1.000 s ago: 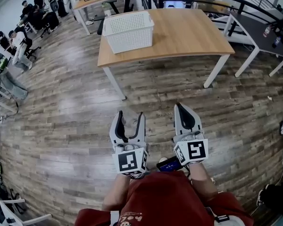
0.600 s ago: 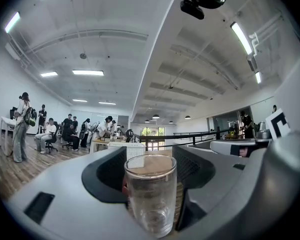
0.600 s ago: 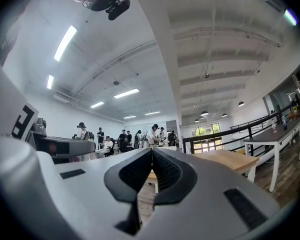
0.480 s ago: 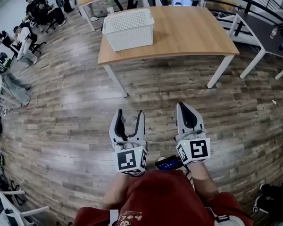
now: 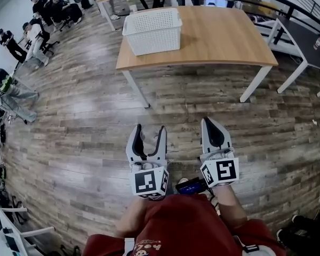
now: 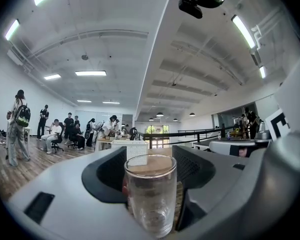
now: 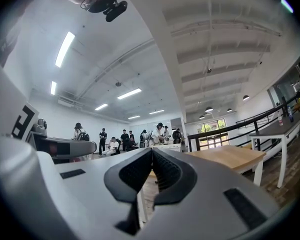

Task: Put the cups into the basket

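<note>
The left gripper view shows what the head view hardly shows. A clear glass cup [image 6: 150,194] stands upright between the jaws of the left gripper [image 6: 150,154], and the jaws are closed on it from both sides. In the head view the left gripper [image 5: 150,127] is at the lower middle of the frame, and the glass between its jaws is too transparent to make out there. The right gripper [image 5: 207,122] is just beside it, to the right. The right gripper view shows its jaws pressed together with nothing between them.

The white basket [image 5: 153,31] is at the upper middle of the head view, on the left end of a wooden surface [image 5: 224,36], well apart from both grippers. The left gripper view shows the basket small, behind the cup.

The floor [image 5: 69,132] is of wooden planks. A group of people [image 5: 42,7] is at the upper left, and a dark table [image 5: 304,33] is at the upper right. Only the gripper views show the white ceiling with long lamps [image 6: 90,73].
</note>
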A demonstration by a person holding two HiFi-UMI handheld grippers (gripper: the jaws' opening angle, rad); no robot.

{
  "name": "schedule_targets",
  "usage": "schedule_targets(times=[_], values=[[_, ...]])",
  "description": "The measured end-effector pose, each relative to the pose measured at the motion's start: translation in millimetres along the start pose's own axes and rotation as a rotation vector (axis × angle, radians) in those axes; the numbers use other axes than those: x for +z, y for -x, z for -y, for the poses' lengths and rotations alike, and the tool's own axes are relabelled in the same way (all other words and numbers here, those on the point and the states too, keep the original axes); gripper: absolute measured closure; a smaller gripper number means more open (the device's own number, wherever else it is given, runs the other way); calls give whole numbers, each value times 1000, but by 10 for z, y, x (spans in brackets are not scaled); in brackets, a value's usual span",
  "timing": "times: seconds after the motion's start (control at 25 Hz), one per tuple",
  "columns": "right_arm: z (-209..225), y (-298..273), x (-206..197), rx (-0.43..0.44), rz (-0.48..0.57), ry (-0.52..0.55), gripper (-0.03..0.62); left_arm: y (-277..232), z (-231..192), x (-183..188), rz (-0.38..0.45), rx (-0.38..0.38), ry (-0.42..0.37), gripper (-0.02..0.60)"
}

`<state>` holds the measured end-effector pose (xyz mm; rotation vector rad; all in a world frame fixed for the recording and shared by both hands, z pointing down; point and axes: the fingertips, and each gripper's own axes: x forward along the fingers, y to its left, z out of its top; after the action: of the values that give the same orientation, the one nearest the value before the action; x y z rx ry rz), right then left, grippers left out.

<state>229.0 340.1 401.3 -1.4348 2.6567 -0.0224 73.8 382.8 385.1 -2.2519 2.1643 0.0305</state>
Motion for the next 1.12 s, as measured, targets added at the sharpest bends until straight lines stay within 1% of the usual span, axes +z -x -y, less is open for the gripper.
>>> schedule_targets(times=[0.24,0.48,0.8,1.12], values=[[0,-120,-59,-9,-3,13,583,-119,-75,-43,8,-10,12,290],[50,-377,-59,-24,1,34,585,-375,-154,-46,18,-39,9,290],[-36,-965,-29,-14,-1,49,583,-807,-496,-65,7,-41,29,290],[-223,-1620,-29,7,-5,71,584,-1219,-994,-44,6,-32,43,290]])
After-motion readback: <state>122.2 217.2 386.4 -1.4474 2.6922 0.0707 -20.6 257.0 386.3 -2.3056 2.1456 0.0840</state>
